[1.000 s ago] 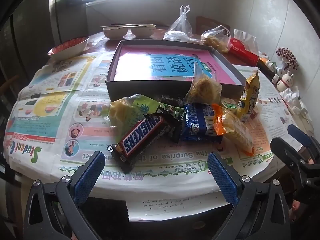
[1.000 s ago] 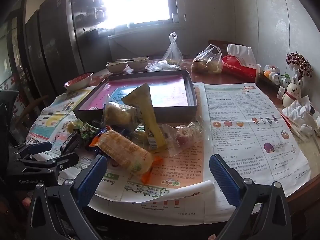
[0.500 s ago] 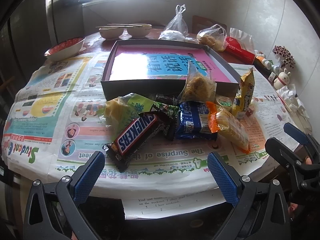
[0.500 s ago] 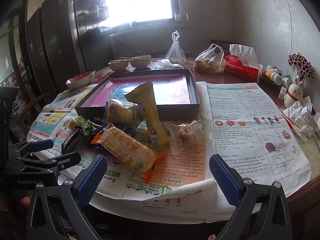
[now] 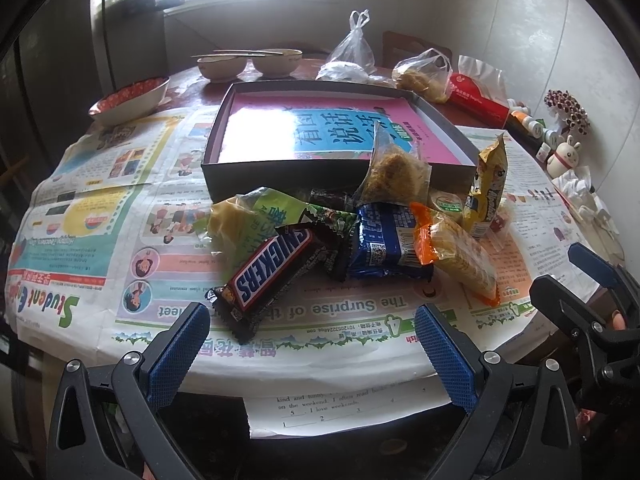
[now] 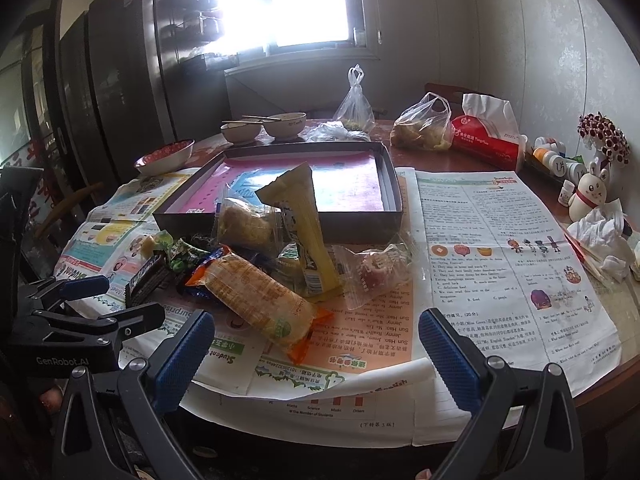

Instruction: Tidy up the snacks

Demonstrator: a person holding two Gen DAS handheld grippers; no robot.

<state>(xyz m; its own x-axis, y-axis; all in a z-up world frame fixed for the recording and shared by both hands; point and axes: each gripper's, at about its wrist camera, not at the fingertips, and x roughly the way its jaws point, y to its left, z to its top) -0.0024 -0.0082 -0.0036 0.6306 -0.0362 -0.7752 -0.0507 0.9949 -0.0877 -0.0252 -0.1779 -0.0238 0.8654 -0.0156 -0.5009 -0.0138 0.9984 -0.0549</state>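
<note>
A pile of snacks lies on newspaper in front of a shallow dark box [image 5: 256,170] with a pink and blue book inside. Nearest is a Snickers bar [image 5: 272,268], then a green packet [image 5: 256,216], a blue packet [image 5: 384,240], an orange-ended cracker pack [image 5: 460,256] [image 6: 260,300], a clear bag of brown snack [image 5: 396,172] and a yellow packet [image 5: 486,196] [image 6: 304,232]. My left gripper [image 5: 312,356] is open and empty at the table's near edge, below the Snickers. My right gripper [image 6: 316,360] is open and empty, just below the cracker pack.
Bowls [image 5: 248,64] with chopsticks, a red-patterned dish [image 5: 128,98], plastic bags [image 5: 352,56], a red tissue pack [image 6: 484,140], small bottles, a rabbit figure [image 6: 588,200] and crumpled tissue [image 6: 600,236] stand around the back and right of the round table. Newspaper [image 6: 500,240] covers the right side.
Both grippers have drifted slightly; the left view has shifted a little so the pile sits nearer the centre. Nothing was picked up; both stay open.
</note>
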